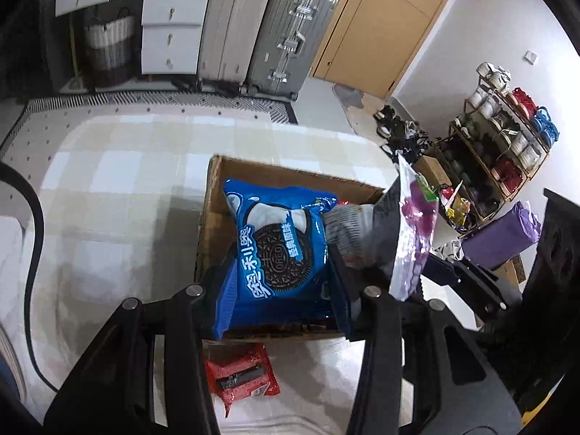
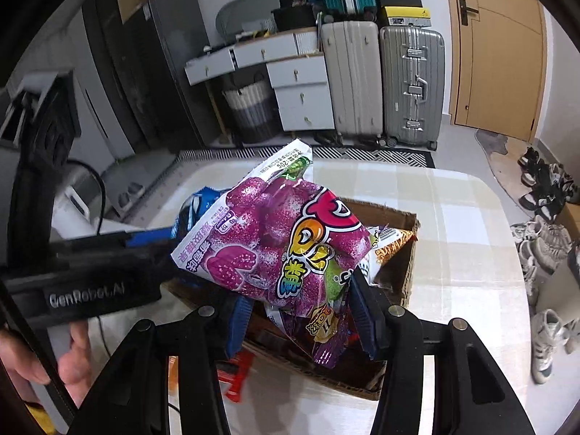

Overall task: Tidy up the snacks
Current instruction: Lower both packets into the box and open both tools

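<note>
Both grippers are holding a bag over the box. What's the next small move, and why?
Probably lower the left gripper and release the blue Oreo cookie pack into the brown cardboard box: it already hangs over the opening, while the right gripper holds the purple candy bag above, beside it.

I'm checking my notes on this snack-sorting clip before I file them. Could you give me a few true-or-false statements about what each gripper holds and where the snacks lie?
1. The left gripper holds a blue Oreo pack between its jaws. True.
2. The right gripper is empty. False: its jaws are shut on a purple candy bag.
3. Both packs are held over an open cardboard box. True.
4. A red snack packet lies inside the box. False: it lies on the table, outside the box's near wall.
5. The box is empty. False: an orange-printed packet shows inside it.
</note>
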A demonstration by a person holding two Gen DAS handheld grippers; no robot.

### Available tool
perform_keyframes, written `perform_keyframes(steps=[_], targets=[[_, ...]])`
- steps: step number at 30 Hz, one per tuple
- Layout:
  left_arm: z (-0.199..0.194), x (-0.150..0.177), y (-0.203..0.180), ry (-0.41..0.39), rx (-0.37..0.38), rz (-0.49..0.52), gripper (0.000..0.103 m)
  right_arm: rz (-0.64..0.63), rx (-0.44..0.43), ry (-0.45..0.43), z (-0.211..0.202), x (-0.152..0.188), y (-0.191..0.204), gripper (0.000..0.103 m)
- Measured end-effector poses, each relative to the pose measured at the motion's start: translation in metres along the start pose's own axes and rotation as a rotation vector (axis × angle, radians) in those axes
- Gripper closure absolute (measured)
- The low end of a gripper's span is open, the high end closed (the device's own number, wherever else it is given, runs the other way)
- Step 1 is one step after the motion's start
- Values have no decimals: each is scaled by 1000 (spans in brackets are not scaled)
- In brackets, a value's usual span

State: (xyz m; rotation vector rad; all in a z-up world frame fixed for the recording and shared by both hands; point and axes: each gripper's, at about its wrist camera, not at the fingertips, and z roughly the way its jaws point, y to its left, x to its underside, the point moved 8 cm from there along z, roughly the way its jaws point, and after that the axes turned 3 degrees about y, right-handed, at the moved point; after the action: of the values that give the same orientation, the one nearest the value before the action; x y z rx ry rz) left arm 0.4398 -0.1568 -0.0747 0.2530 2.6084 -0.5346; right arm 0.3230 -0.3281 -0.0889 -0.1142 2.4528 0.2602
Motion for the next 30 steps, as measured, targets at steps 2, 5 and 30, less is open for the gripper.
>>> perform_keyframes(steps=[2,5,30], targets=[[16,1,7,21,1,-18,61,-14,14,17,7,3,-2,53],[36,1,16,39,-7,-33,61,-30,31,40,16,3,-4,53],[69,5,28,65,-52,-34,61,-115,86,170,53,23,-3,51]])
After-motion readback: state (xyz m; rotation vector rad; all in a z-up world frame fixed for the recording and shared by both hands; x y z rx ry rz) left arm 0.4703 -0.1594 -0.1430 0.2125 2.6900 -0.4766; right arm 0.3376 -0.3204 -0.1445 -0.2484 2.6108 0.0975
